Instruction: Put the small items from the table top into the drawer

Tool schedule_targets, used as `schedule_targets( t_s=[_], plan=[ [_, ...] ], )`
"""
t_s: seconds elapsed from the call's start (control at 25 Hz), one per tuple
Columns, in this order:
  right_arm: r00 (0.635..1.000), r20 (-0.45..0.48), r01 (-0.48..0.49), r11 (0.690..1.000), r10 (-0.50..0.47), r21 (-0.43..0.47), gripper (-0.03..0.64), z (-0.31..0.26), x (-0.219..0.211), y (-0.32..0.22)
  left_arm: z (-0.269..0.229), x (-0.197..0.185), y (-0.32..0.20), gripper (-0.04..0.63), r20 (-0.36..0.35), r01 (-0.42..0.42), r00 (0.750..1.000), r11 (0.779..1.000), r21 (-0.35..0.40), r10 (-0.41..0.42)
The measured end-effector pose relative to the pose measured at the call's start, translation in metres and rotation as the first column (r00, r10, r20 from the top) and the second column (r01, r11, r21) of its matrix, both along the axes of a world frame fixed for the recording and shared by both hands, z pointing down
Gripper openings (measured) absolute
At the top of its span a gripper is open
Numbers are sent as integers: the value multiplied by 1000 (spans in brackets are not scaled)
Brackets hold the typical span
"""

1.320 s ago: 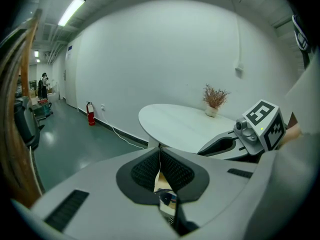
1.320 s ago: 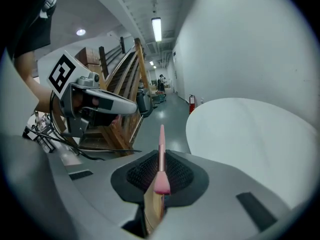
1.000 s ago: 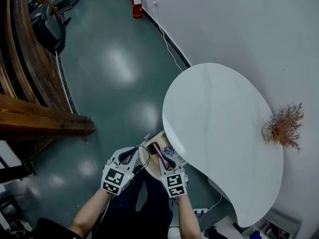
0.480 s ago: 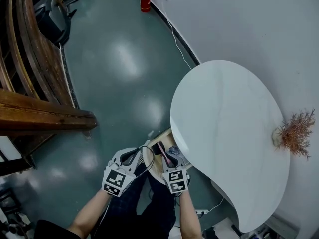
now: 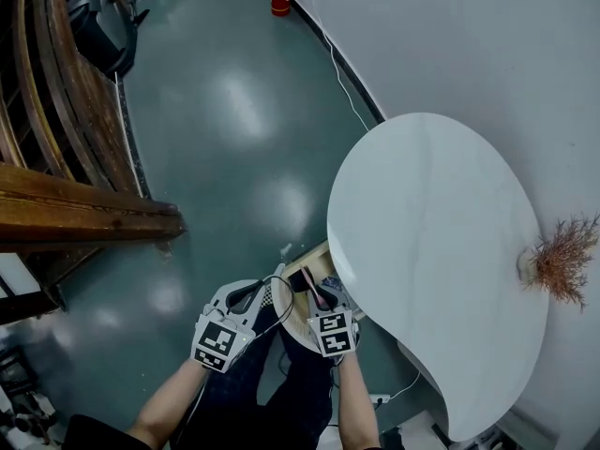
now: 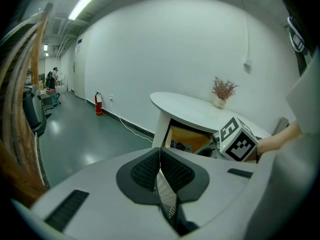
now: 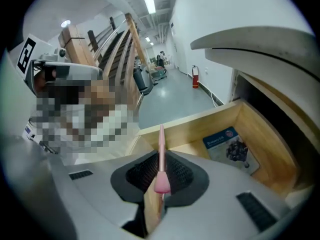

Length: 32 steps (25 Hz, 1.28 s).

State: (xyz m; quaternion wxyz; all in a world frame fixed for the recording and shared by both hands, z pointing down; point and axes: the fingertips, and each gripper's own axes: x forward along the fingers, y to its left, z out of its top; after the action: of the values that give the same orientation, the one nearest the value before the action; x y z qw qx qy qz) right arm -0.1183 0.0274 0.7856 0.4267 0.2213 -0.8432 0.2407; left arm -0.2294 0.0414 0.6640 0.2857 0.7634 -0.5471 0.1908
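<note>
Pink stick (image 7: 161,154) clamped in right gripper (image 7: 160,176) above open drawer (image 7: 190,119); left gripper (image 6: 160,170) jaws together, empty. Next: lower, release.

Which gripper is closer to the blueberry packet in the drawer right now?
Right. The right gripper, holding a pink stick, is over the open drawer, the blueberry packet just beyond it; the left gripper sits outside, farther off.

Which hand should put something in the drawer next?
The right. The right gripper is shut on a pink stick and points down into the open drawer, where a blueberry packet lies. The left gripper is shut with nothing between its jaws.
</note>
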Motion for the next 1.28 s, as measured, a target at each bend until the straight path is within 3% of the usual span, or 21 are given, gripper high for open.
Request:
schedule_targets(
  t_s=[0.68,1.28],
  plan=[
    [1000,5,-1,1000,1,-10,92,-5,0,7,-4,-2,-3,20,-1,-12,1000,1000,11,12],
    [989,122,-100,985,83,140,92,-107,9,-1,-75,30,-25,20,11,-113,994,986,120,112]
  ],
)
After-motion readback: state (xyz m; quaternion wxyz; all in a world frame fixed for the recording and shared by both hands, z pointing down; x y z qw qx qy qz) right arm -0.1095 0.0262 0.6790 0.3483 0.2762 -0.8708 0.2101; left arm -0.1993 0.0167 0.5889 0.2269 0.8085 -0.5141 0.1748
